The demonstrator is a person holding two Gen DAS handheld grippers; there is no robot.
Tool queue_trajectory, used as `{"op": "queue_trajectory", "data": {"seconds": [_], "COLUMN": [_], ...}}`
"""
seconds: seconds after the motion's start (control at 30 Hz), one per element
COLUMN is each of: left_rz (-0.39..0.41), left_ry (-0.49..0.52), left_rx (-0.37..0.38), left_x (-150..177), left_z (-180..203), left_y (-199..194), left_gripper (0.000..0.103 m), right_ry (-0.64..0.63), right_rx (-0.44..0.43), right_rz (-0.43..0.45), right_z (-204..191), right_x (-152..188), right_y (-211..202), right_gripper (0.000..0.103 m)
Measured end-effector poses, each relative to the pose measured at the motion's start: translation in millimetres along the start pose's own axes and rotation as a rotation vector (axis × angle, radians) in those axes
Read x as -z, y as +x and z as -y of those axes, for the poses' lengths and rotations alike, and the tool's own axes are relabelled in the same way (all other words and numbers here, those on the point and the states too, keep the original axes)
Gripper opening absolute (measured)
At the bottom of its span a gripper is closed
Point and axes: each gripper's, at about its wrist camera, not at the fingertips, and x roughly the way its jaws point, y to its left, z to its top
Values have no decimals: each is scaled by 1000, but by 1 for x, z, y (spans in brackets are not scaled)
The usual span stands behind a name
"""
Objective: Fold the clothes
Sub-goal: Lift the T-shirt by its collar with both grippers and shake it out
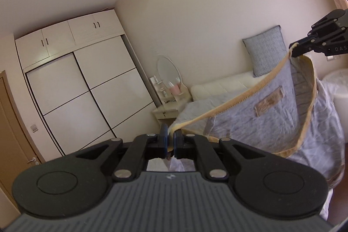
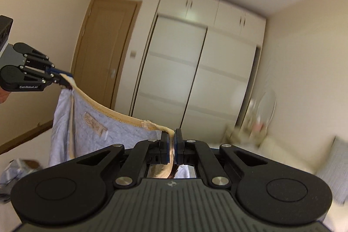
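Note:
A light grey garment (image 1: 271,121) with a yellow-tan waistband (image 1: 239,97) and a sewn label (image 1: 269,101) hangs in the air between both grippers. My left gripper (image 1: 171,138) is shut on one end of the waistband. My right gripper (image 1: 293,50) is shut on the other end, higher and to the right. In the right wrist view the right gripper (image 2: 171,138) pinches the band, the garment (image 2: 117,134) hangs left, and the left gripper (image 2: 65,82) holds its far corner.
A bed (image 1: 219,90) with a grey pillow (image 1: 265,51) lies behind the garment. A white wardrobe (image 1: 87,84) and a small dresser with an oval mirror (image 1: 168,71) stand by the wall. A wooden door (image 2: 102,51) is left of the wardrobe. Crumpled clothes (image 2: 15,169) lie low left.

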Motion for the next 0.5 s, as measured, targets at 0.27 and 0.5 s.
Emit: {"op": "queue_trajectory", "data": {"seconds": [0.27,0.5], "left_rz": [-165,-414], "left_ry": [-65,-189], "left_rx": [66,155], "left_x": [65,183], "left_z": [8,24], "left_y": [144,307], "left_gripper": [4,4], "right_ry": [-25,-5], "right_rx": [22,-20], "right_rz": [-75,-332], "right_z": [34,53], "right_x": [31,123], "right_y": [128,288], "right_gripper": [2,2]}}
